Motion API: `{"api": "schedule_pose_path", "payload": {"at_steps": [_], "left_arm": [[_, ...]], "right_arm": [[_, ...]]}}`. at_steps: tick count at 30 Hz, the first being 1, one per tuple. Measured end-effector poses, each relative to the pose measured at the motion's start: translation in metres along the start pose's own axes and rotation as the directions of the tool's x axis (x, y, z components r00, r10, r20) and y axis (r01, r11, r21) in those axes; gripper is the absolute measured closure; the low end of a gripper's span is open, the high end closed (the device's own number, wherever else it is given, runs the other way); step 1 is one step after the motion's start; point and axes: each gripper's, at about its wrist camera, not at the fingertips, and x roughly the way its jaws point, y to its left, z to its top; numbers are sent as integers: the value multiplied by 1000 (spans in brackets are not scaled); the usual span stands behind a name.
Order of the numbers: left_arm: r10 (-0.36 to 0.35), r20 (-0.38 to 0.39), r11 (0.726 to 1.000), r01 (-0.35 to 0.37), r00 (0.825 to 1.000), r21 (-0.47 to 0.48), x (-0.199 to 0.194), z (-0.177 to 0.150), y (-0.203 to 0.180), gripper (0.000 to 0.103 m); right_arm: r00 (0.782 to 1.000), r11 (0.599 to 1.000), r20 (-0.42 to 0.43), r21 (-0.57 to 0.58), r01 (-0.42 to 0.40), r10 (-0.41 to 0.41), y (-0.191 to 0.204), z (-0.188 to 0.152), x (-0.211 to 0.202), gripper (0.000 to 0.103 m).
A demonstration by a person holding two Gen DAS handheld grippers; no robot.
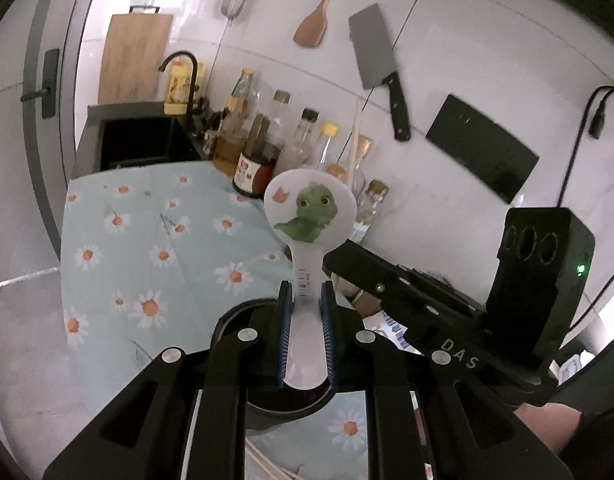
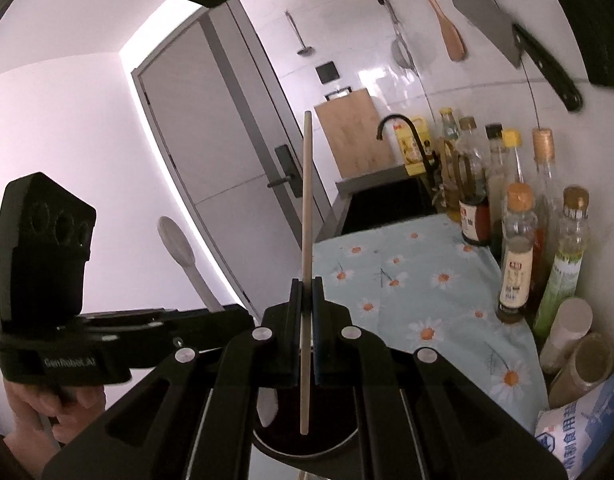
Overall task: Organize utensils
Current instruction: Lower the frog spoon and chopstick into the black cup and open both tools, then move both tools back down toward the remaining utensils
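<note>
My left gripper is shut on the handle of a white rice paddle printed with a green dinosaur; the paddle stands upright above a dark round holder. My right gripper is shut on a pale wooden chopstick held nearly vertical, its lower end over the dark round holder. In the right wrist view the rice paddle and the left gripper's body show at the left, held by a hand. The right gripper's body crosses the left wrist view at the right.
A floral cloth covers the counter. Several bottles line the tiled wall, with a black sink and faucet beyond. A cleaver, wooden spatula and strainer hang on the wall. Paper rolls and a salt bag sit at the right.
</note>
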Motion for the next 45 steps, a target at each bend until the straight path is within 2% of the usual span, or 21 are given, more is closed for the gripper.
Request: {"api": "schedule_pose_path", "payload": {"at_steps": [11, 13, 14, 15, 24, 28, 35, 38, 40, 45], "left_arm": [[95, -104, 995, -95, 990, 8, 35, -28, 13, 88], [106, -105, 994, -105, 989, 15, 34, -30, 11, 81], [118, -106, 993, -117, 987, 18, 34, -31, 10, 69], [126, -104, 992, -125, 987, 19, 33, -31, 10, 66], [150, -105, 989, -148, 983, 28, 28, -32, 7, 66], [163, -88, 987, -162, 983, 12, 20, -33, 7, 66], [151, -59, 988, -153, 987, -26, -12, -42, 5, 66], [166, -25, 985, -167, 986, -48, -30, -51, 5, 66], [169, -28, 983, -171, 985, -60, -37, -60, 5, 66], [190, -59, 978, -194, 980, -72, -50, -86, 8, 66]], "right_arm": [[997, 997, -69, 66, 31, -26, -17, -20, 14, 94], [997, 997, -71, 72, 37, -32, -17, -21, 13, 83], [997, 996, -69, 76, 39, -34, -18, -21, 11, 78], [997, 995, -67, 86, 42, -36, -18, -21, 10, 73], [999, 990, -38, 135, 42, -37, -21, -14, -6, 73], [997, 987, -29, 142, 78, -74, -21, -13, -14, 73], [997, 991, -19, 107, 74, -73, -7, -14, -43, 73], [997, 994, -32, 87, 70, -67, 1, -16, -54, 73], [995, 993, -49, 75, 87, -84, 7, -20, -59, 73], [991, 996, -121, 44, 71, -65, 19, -36, -65, 73]]}}
